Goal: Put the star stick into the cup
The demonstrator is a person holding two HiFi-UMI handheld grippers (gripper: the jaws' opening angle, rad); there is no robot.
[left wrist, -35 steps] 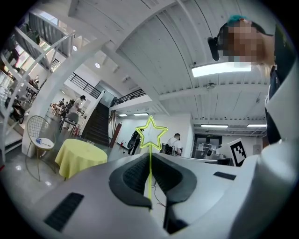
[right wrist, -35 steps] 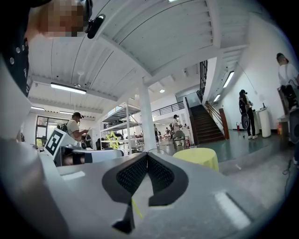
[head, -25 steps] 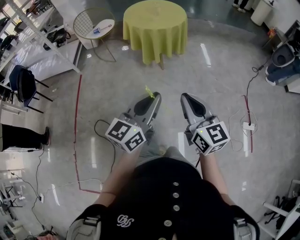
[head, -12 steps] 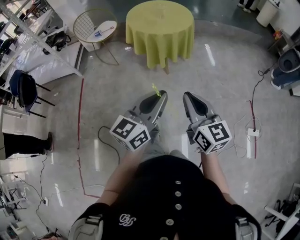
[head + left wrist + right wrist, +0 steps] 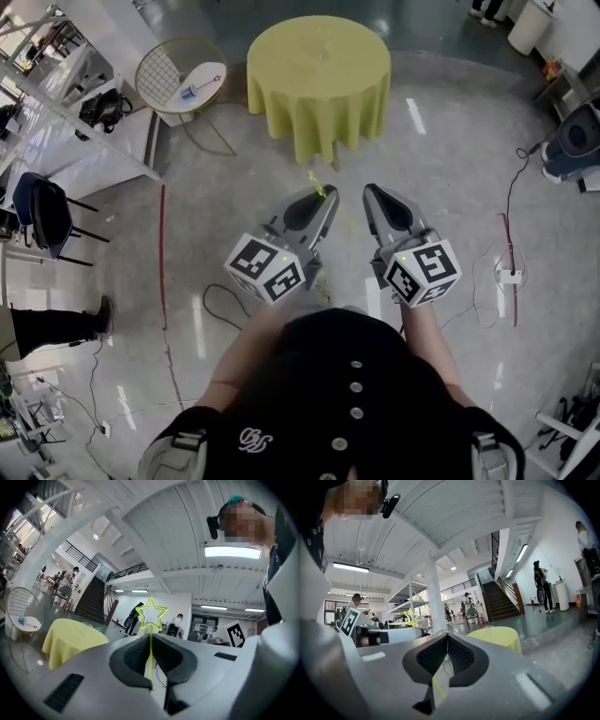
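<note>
Both tongs have moved nearer the table (image 5: pixel 319 56). The left tongs (image 5: pixel 323 193) have carried the star stick (image 5: pixel 317 183) closer to the table's cloth hem. The right tongs (image 5: pixel 370 191) have advanced alongside, toward the same table.

Black buttoned top (image 5: pixel 309 375), white chest logo (image 5: pixel 251 441)

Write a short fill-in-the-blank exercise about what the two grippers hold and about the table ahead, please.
1. The left gripper grips a thin stick topped with a ___.
2. The right gripper holds ___.
3. The yellow-covered table is ___ in shape.
Missing words: star; nothing; round.
</note>
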